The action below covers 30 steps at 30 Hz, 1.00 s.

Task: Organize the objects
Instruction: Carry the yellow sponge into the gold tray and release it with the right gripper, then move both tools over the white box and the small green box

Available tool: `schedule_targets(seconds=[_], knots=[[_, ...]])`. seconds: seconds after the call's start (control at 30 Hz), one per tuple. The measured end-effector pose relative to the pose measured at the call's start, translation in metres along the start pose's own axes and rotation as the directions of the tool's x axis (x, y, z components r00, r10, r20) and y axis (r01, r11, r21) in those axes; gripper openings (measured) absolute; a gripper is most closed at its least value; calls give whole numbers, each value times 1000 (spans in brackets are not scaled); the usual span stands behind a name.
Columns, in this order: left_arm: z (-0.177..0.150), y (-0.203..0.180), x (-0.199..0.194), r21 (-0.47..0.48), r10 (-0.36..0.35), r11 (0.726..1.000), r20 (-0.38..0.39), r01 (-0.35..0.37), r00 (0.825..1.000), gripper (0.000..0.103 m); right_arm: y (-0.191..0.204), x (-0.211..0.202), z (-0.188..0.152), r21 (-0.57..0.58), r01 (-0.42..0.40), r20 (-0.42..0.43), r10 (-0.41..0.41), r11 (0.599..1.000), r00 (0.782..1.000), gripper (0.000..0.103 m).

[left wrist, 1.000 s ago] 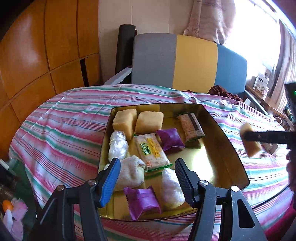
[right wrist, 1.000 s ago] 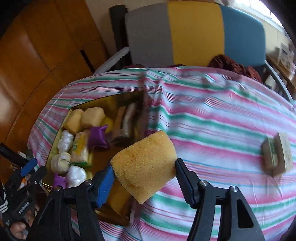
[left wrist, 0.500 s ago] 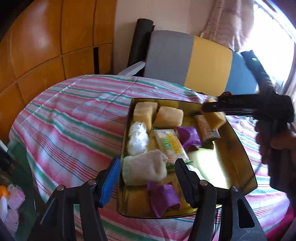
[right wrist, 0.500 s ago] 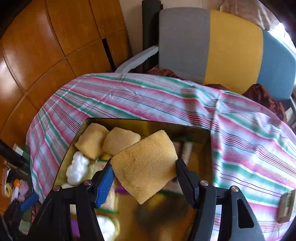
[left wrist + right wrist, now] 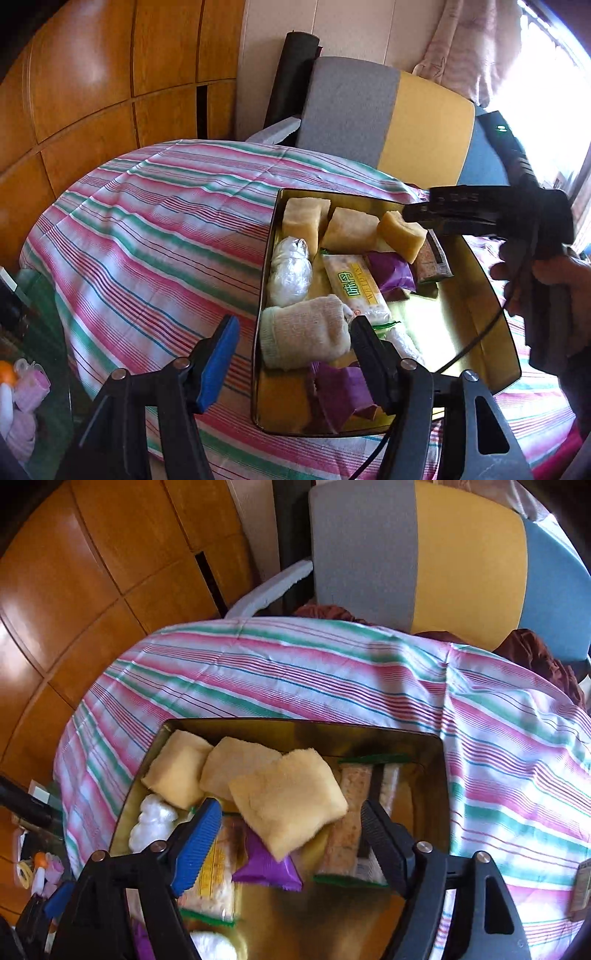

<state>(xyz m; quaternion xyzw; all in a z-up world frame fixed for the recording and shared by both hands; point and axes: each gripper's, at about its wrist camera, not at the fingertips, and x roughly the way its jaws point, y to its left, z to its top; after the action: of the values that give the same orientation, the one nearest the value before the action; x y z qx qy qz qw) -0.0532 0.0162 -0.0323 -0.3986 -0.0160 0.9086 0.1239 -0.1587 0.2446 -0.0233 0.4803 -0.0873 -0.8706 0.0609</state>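
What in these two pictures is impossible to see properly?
- Left wrist view: the purple packet at the gold tin's near end is partly behind the left gripper.
- Right wrist view: the brown bar is half covered by the yellow sponge; a box is cut off by the right edge.

Yellow sponge (image 5: 291, 805) tilted over snack packets in gold tin (image 5: 424, 738), perhaps propped.
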Motion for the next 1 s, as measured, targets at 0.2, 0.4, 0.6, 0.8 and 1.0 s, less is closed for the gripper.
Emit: schedule_targets(seconds=[0.2, 0.4, 0.6, 0.8, 1.0], knots=[[2, -9, -9, 27, 7, 1000, 25, -8, 1000, 66, -3, -39, -32, -27, -16, 32, 17, 1000, 999, 79], [1, -21, -21, 66, 7, 998, 45, -9, 999, 66, -10, -74, -66, -48, -2, 66, 5, 999, 998, 79], [-1, -34, -31, 107, 0, 994, 57, -6, 998, 69, -29, -102, -93, -31, 30, 92, -27, 999, 995, 79], [-4, -50, -36, 150, -14, 989, 58, 6, 998, 70, -61, -122, -111, 12, 78, 101, -78, 997, 992, 79], [-4, -68, -38, 196, -36, 980, 57, 24, 998, 72, -105, -143, -125, 80, 148, 109, -156, 986, 982, 79]])
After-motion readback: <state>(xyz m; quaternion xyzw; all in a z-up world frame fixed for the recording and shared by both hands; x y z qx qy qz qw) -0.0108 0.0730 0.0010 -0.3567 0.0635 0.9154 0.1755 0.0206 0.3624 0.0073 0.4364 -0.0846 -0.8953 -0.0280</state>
